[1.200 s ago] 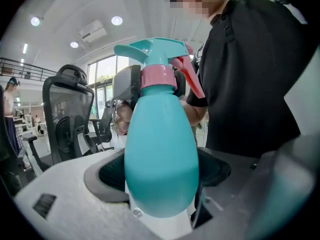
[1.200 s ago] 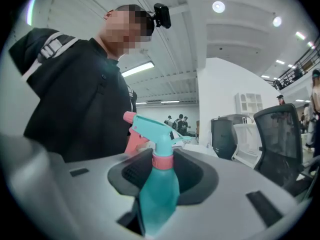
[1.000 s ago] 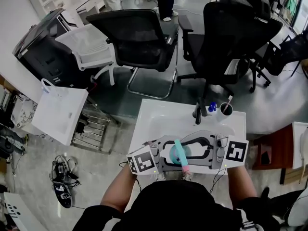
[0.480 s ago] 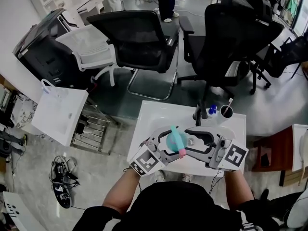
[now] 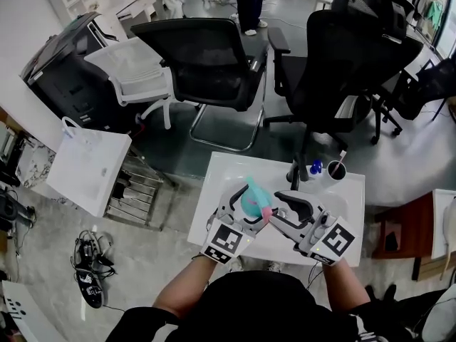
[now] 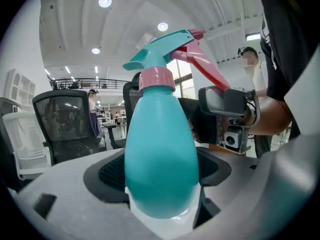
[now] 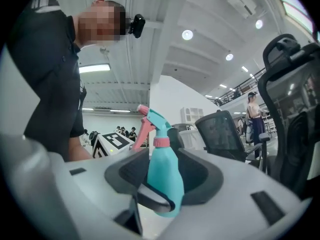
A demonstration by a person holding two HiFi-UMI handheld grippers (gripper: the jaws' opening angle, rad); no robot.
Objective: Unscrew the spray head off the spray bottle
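Observation:
A teal spray bottle (image 5: 251, 201) with a pink collar, teal spray head (image 6: 165, 46) and pink trigger (image 5: 266, 213) hangs over the white table (image 5: 228, 169). My left gripper (image 5: 246, 206) is shut on the bottle's body (image 6: 160, 169), near its base. My right gripper (image 5: 277, 211) stands just right of it, with its fingertips close by the trigger end. Its jaws have just been closing, but they are open. In the right gripper view the bottle (image 7: 165, 176) shows in the gap ahead of the jaws, and the pads do not press on it.
At the table's far edge stand a black tap (image 5: 294, 171), a small blue item (image 5: 315, 167) and a dark cup (image 5: 335, 168) with sticks. Two black office chairs (image 5: 206, 48) (image 5: 349, 55) stand beyond. A white bag (image 5: 85, 166) sits to the left on the floor.
Both grippers swung so their marker cubes now lie toward the person. The bottle moved up and left, away from the person, still in the left jaws, and the right gripper followed.

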